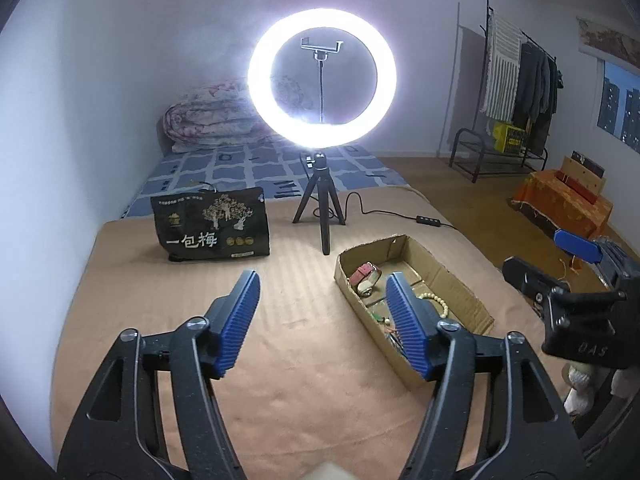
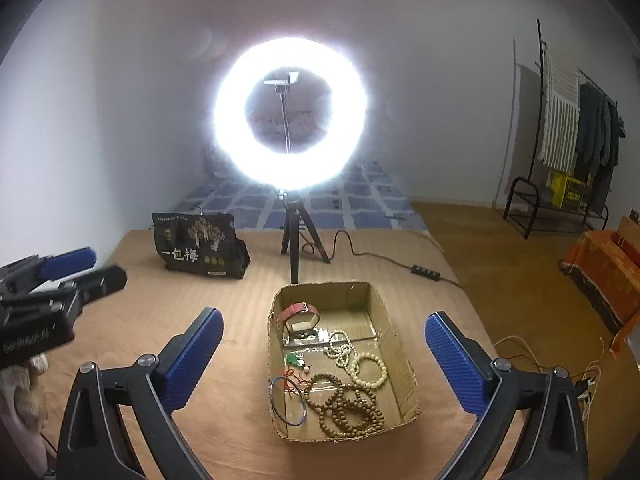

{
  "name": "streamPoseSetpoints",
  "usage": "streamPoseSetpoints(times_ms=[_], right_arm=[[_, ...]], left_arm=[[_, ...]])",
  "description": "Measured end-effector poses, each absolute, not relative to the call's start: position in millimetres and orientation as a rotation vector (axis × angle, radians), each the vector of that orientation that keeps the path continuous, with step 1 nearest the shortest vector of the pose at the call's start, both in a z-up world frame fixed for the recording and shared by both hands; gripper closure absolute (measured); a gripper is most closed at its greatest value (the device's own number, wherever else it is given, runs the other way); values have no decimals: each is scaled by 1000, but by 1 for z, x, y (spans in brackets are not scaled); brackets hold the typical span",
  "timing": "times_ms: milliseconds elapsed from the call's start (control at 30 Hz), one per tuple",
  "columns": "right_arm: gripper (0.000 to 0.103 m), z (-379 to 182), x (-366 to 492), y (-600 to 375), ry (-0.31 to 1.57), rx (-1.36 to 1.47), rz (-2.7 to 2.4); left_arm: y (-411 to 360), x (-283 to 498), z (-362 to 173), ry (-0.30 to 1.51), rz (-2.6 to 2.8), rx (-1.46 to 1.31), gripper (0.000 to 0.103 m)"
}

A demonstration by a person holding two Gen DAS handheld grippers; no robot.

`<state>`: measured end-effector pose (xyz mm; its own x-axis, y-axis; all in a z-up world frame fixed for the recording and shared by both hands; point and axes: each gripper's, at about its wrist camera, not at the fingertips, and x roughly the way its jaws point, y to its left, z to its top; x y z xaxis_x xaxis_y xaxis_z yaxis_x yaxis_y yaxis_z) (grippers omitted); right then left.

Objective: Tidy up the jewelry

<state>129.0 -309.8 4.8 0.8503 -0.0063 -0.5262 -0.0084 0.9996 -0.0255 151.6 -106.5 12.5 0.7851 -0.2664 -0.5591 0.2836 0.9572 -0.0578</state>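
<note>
Tan striped bedspread (image 2: 224,452) carries an open brown cardboard box (image 2: 404,364) of bead bracelets (image 2: 348,404), at twelve o'clock from the right gripper (image 2: 324,356). Both it and the left gripper (image 1: 324,320) gape wide, empty. Judged finished: withdraw gently without nudging the box.

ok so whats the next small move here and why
Probably lower the right tool, open and empty, toward the cardboard box to tidy the brown bead strand, which lies tangled against the white beads. The left tool is empty too.
</note>
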Motion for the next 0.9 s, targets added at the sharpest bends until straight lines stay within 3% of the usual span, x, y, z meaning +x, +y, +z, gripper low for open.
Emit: streamPoseSetpoints(times_ms=[567, 900], right_arm=[[0, 6, 110, -315, 488, -33, -65], [0, 4, 111, -318, 493, -45, -80]], left_arm=[[-98, 104, 16, 491, -298, 66, 2], [-103, 93, 21, 459, -266, 100, 0]])
